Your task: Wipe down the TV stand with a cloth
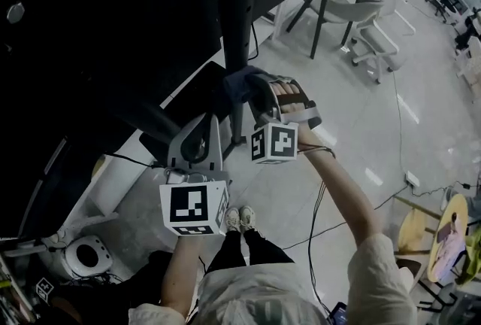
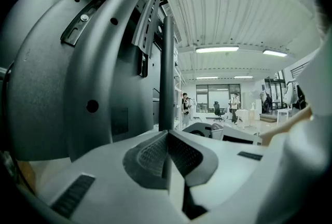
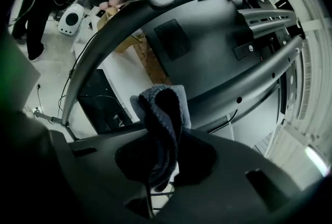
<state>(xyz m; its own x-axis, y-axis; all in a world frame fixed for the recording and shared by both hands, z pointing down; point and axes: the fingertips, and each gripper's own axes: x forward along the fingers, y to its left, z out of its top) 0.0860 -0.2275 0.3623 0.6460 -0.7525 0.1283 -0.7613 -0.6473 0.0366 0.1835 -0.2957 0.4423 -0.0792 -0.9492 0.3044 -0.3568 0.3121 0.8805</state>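
Across the upper left of the head view, the dark back of a TV (image 1: 90, 30), mounted on a TV stand (image 1: 237, 15) with a dark upright post and a flat base on the pale floor (image 1: 361, 128). Beyond the post, two light chairs (image 1: 338, 11); at lower left, a white round appliance (image 1: 86, 256).

Nearer the person, the left tool (image 1: 197, 143), held over the stand's base. Jaws pressed together with nothing between them, aimed at the post in the left gripper view.

Farther out, the right tool (image 1: 259, 92), raised to the post and clenched on a folded blue-grey cloth (image 1: 239, 81). In the right gripper view, cloth bunched and sticking up out of the closed jaws, with the stand's curved bars and the TV's back just behind it. In the head view, cloth lying right against the post; actual contact not clear from either view.

At the bottom, a pair of shoes (image 1: 239, 218) on the floor between the two forearms.
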